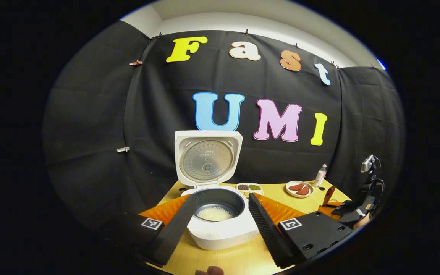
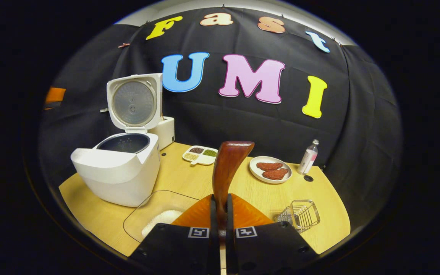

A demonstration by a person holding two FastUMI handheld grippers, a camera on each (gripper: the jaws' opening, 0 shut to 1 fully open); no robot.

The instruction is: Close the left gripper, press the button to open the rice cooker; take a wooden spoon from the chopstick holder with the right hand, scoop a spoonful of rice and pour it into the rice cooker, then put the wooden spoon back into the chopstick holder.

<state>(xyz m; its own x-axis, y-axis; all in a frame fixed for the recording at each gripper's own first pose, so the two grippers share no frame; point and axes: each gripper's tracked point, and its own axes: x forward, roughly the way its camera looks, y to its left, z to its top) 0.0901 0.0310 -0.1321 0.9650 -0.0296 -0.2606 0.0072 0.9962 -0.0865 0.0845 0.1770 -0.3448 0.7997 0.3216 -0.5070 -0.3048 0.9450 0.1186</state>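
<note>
The white rice cooker (image 1: 220,229) stands with its lid (image 1: 207,158) raised, and a little rice (image 1: 215,214) lies in its dark pot. My left gripper (image 1: 223,198) is open, one finger on each side of the pot, touching nothing. My right gripper (image 2: 221,200) is shut on the handle of the wooden spoon (image 2: 227,164), whose bowl points up. The cooker (image 2: 118,172) sits to its left. A clear container (image 2: 159,214) with white rice (image 2: 162,221) lies just left of the fingers. The wire chopstick holder (image 2: 300,215) is at the right. Far right in the left gripper view are the spoon (image 1: 329,195) and right gripper (image 1: 351,212).
On the wooden table (image 2: 319,194) behind the spoon are a plate of brown patties (image 2: 270,170), a small bottle (image 2: 308,156) and a divided dish of beans (image 2: 201,154). A white box (image 2: 166,131) stands behind the cooker. The black cloth wall closes the back.
</note>
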